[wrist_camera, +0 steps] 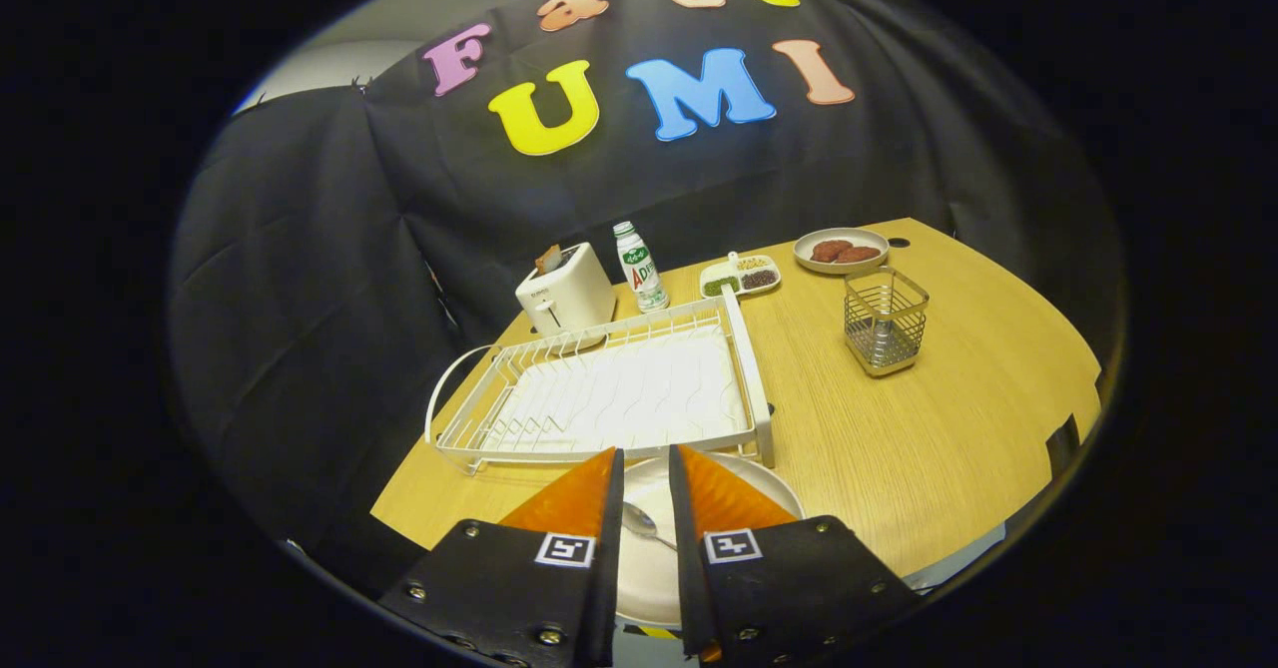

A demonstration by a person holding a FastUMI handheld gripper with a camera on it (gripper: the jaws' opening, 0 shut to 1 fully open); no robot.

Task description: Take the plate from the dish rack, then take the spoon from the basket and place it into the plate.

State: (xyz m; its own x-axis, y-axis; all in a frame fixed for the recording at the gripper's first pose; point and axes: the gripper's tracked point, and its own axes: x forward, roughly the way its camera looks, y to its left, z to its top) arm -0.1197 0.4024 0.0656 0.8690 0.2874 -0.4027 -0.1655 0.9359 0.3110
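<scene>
A white plate (764,486) lies on the wooden table just in front of the white dish rack (619,388), whose slots are empty. A metal spoon (640,522) rests in the plate, bowl toward the rack, its handle running under the right finger. My gripper (645,451) hovers over the plate with its fingers a narrow gap apart, and the spoon shows through that gap below them. The fingers do not press on it. The wire basket (885,321) stands empty beyond the fingers to the right.
Behind the rack stand a white toaster (565,294), a small bottle (639,267), a sectioned dish of grains (741,275) and a plate with brown patties (841,250). Bare tabletop (929,438) stretches right of the rack.
</scene>
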